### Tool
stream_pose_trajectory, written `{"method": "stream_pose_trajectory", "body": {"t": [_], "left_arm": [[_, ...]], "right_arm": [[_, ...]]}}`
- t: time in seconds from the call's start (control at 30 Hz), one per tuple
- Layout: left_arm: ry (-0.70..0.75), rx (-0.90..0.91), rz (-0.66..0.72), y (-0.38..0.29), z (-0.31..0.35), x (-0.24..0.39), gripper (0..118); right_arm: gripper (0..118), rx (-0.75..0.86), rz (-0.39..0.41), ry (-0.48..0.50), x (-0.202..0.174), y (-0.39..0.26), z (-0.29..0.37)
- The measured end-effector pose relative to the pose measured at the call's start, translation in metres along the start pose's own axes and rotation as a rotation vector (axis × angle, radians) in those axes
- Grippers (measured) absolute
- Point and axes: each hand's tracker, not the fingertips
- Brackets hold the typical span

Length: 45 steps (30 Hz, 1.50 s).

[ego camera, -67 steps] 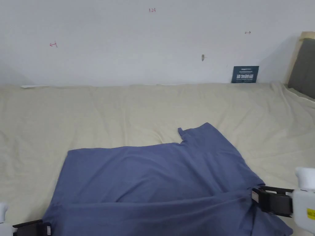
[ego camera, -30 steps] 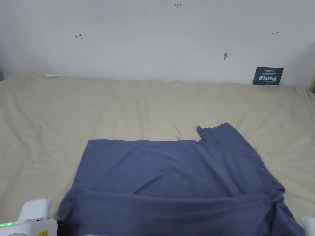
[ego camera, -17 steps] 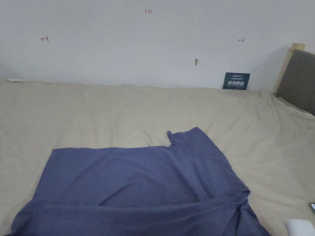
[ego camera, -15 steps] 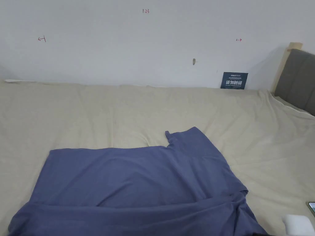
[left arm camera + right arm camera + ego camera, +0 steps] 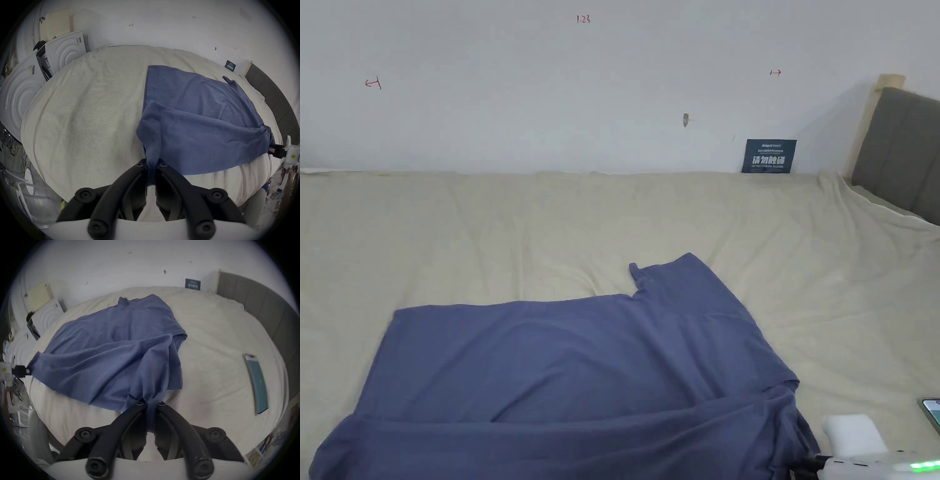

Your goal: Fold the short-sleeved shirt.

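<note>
A: What is lying nearest in the scene?
B: The left gripper (image 5: 151, 164) is pinching the near left corner of the shirt (image 5: 575, 369), both jaws pressing on a bunched hem. The right gripper (image 5: 150, 403) is clamping the near right corner in the same way, with gathered cloth running down between its jaws. In the head view its white body is showing at the lower right, just beside the shirt's edge.

A: Where is the shirt sitting?
B: It is lying on the bed (image 5: 487, 237), its near edge hanging over the front of the mattress. A fold is running left to right across the near part, where a lifted layer is overlapping the flat body.

A: And farther out?
B: One sleeve (image 5: 675, 281) is pointing toward the far right, flat on the sheet. A phone (image 5: 256, 382) is resting on the bed, well apart to the right of the shirt. A headboard (image 5: 900, 150) is standing at the far right, and a small dark sign (image 5: 769, 155) is leaning against the wall (image 5: 550, 94).
</note>
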Motion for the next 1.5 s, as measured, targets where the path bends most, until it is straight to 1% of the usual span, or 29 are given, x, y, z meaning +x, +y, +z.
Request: {"method": "stream_pose_trajectory", "body": {"t": [0.07,0.2,0.3,0.43,0.57,0.63,0.67,0.7,0.73,0.77,0.8,0.83,0.9,0.97,1.03,1.07,1.1,1.13,1.17,1.2,1.23,1.3,1.33,1.37,1.43,1.5], "left_arm": [[-0.005,0.006,-0.003,-0.001,0.006,-0.003,8],[-0.017,-0.001,-0.015,-0.012,0.021,-0.008,8],[0.004,-0.027,-0.04,-0.03,0.032,-0.009,8],[-0.006,-0.07,-0.042,-0.062,0.043,-0.012,8],[-0.009,-0.092,-0.025,-0.085,0.044,-0.017,8],[-0.021,-0.08,-0.001,-0.087,0.041,-0.02,9],[-0.019,-0.08,0.01,-0.086,0.04,-0.02,15],[-0.005,-0.074,0.022,-0.084,0.04,-0.02,42],[0.036,-0.058,0.014,-0.084,0.041,-0.019,71],[0.063,-0.035,-0.004,-0.083,0.043,-0.018,90],[0.065,-0.008,-0.006,-0.083,0.047,-0.018,94],[0.028,0.004,0.005,-0.08,0.053,-0.021,94],[-0.069,0.052,0.097,-0.069,0.065,-0.027,94],[-0.107,0.091,0.127,-0.055,0.075,-0.027,94],[-0.109,0.119,0.126,-0.039,0.084,-0.022,94],[-0.106,0.149,0.095,-0.03,0.086,-0.015,92],[-0.109,0.168,0.079,-0.018,0.09,-0.007,85],[-0.115,0.179,0.065,-0.008,0.091,0.0,72],[-0.13,0.202,0.037,0.002,0.092,0.008,55],[-0.146,0.211,0.021,0.012,0.09,0.016,22],[-0.155,0.217,0.009,0.02,0.087,0.023,2],[-0.16,0.266,-0.02,0.036,0.08,0.04,2],[-0.151,0.275,-0.031,0.044,0.077,0.047,2],[-0.151,0.255,-0.071,0.052,0.072,0.055,2],[-0.149,0.261,-0.082,0.064,0.062,0.067,0],[-0.146,0.262,-0.096,0.075,0.05,0.074,0]], "right_arm": [[6,0.004,-0.039,0.011,0.005,0.002,0.011],[6,0.039,-0.153,0.016,0.032,-0.001,0.038],[6,0.025,-0.194,0.039,0.049,-0.015,0.052],[6,-0.024,-0.162,0.01,0.046,-0.042,0.063],[6,-0.063,-0.186,0.016,0.041,-0.066,0.061],[6,-0.068,-0.183,0.017,0.037,-0.069,0.058],[9,-0.061,-0.176,0.008,0.034,-0.067,0.058],[27,-0.057,-0.167,-0.014,0.031,-0.064,0.06],[53,-0.053,-0.152,-0.039,0.031,-0.06,0.061],[82,-0.046,-0.149,-0.049,0.029,-0.056,0.063],[95,-0.024,-0.15,-0.048,0.028,-0.052,0.066],[94,0.031,-0.147,-0.028,0.029,-0.047,0.077],[94,0.063,-0.165,-0.014,0.029,-0.03,0.089],[94,0.122,-0.157,-0.005,0.024,-0.013,0.101],[94,0.176,-0.134,0.044,0.02,0.003,0.11],[94,0.196,-0.132,0.07,0.016,0.013,0.114],[87,0.201,-0.132,0.096,0.013,0.023,0.116],[68,0.209,-0.123,0.127,0.01,0.03,0.115],[37,0.226,-0.113,0.135,0.006,0.038,0.115],[0,0.236,-0.102,0.146,0.001,0.047,0.113],[0,0.239,-0.114,0.137,-0.003,0.054,0.108],[0,0.235,-0.112,0.135,-0.012,0.073,0.096],[0,0.234,-0.081,0.141,-0.016,0.081,0.091],[0,0.232,-0.055,0.13,-0.021,0.09,0.084],[0,0.206,-0.032,0.109,-0.023,0.11,0.067],[0,0.19,-0.032,0.104,-0.02,0.134,0.043]]}}
